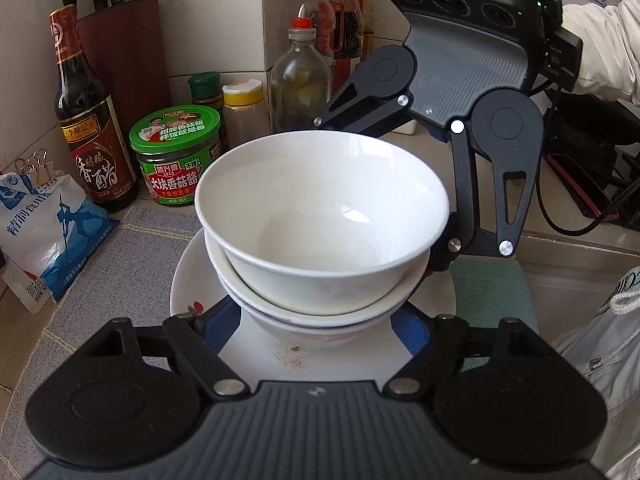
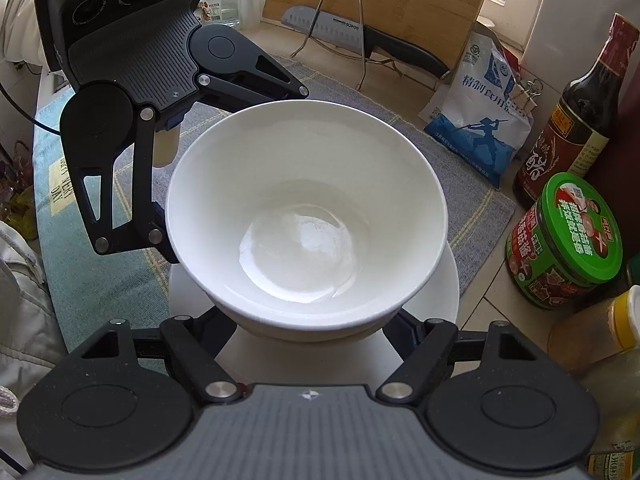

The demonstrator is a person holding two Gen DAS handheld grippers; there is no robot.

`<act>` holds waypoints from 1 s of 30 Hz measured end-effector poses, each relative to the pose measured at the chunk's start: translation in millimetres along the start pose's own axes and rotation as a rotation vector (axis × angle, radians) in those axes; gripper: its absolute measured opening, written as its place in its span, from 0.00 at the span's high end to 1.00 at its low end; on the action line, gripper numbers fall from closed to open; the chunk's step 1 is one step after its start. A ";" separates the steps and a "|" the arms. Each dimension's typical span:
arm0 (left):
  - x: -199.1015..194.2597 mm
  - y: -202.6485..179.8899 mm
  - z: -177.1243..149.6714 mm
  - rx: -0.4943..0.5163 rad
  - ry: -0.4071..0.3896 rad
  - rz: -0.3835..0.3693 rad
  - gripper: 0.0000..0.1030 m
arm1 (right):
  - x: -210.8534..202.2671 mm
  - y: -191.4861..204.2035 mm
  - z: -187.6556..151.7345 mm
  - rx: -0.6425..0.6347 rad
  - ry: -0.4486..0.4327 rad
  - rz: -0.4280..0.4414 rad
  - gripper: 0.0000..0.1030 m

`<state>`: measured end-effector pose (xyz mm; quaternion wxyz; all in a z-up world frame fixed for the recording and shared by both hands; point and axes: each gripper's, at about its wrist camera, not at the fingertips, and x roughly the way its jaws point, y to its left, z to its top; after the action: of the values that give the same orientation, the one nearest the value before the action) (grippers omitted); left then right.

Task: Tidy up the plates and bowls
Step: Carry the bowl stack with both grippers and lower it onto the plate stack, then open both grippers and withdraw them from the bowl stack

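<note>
Resting on the grey woven mat (image 1: 132, 264), a wide white ceramic plate (image 1: 436, 300) carries nested glossy white bowls (image 1: 320, 220), centred for stability | left gripper (image 1: 316, 320) and right gripper (image 2: 308, 320) approach level from opposite sides, jaws spread wide flanking the lower bowls | contact seemingly absent, fingertips hidden.

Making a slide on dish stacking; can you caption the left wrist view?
White bowls stacked on a plate, with the left gripper and right gripper flanking the stack.
</note>
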<state>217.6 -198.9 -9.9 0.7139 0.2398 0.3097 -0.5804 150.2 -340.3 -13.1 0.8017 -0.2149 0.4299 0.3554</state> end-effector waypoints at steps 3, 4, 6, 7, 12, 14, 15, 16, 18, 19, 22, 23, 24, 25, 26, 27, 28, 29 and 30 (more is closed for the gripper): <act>2.3 2.1 -1.0 -0.008 0.007 -0.009 0.21 | 3.3 -1.2 -0.1 0.004 0.006 0.002 0.20; 2.7 3.2 -1.2 -0.016 0.008 -0.012 0.21 | 3.5 -1.0 -0.3 0.004 0.004 0.000 0.20; 3.6 5.2 -1.7 -0.026 0.006 -0.018 0.21 | 3.4 -0.5 -0.1 0.000 0.004 -0.005 0.20; 3.8 5.5 -1.9 -0.028 0.006 -0.019 0.21 | 3.7 -0.6 0.3 -0.001 0.004 -0.007 0.20; 4.0 5.4 -2.1 -0.019 0.007 -0.019 0.21 | 3.1 1.4 1.0 -0.004 0.009 -0.012 0.19; 3.9 4.5 -2.0 -0.014 0.007 -0.015 0.20 | 3.2 1.8 1.0 -0.003 0.008 -0.013 0.20; 3.5 3.8 -2.2 -0.008 0.005 -0.011 0.20 | 3.3 2.1 0.9 -0.002 0.008 -0.015 0.19; 3.2 2.7 -2.2 -0.002 0.004 -0.005 0.20 | 3.5 2.4 0.7 0.000 0.008 -0.016 0.17; 2.3 1.5 -2.0 0.004 0.003 0.009 0.15 | 3.3 1.7 0.8 0.009 0.005 -0.005 0.12; 0.2 1.7 -2.1 0.002 -0.007 0.018 0.12 | 2.9 1.8 0.9 0.010 0.001 -0.002 0.07; -6.7 2.1 -2.8 -0.005 -0.026 0.046 0.07 | 1.6 4.2 0.5 -0.002 -0.003 -0.027 0.04; -9.2 1.6 -4.0 -0.008 -0.026 0.061 0.07 | 0.7 5.0 0.3 -0.003 -0.002 -0.028 0.04; -12.3 0.7 -5.6 -0.013 -0.030 0.078 0.07 | -0.7 6.1 0.0 0.000 -0.002 -0.033 0.04; -16.2 -0.9 -7.6 -0.020 -0.035 0.094 0.07 | -2.6 6.9 -0.5 0.004 -0.003 -0.042 0.03; -20.8 -3.0 -9.6 -0.025 -0.041 0.107 0.07 | -5.3 8.1 -0.9 0.009 -0.004 -0.054 0.03; -25.9 -5.7 -11.6 -0.024 -0.051 0.119 0.06 | -8.5 9.6 -1.3 0.016 -0.005 -0.069 0.03; -32.1 -9.0 -13.9 -0.018 -0.067 0.138 0.06 | -12.5 11.9 -1.6 0.024 -0.007 -0.085 0.02; -37.9 -12.3 -15.9 -0.015 -0.085 0.162 0.06 | -17.0 14.9 -1.7 0.033 -0.012 -0.101 0.02; -46.2 -16.6 -17.9 -0.011 -0.112 0.188 0.05 | -22.1 19.1 -1.0 0.046 -0.018 -0.122 0.01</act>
<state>192.2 -158.4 11.3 0.7827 0.2310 0.2487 -0.5216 126.9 -336.9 4.3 0.8304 -0.2191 0.4168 0.2977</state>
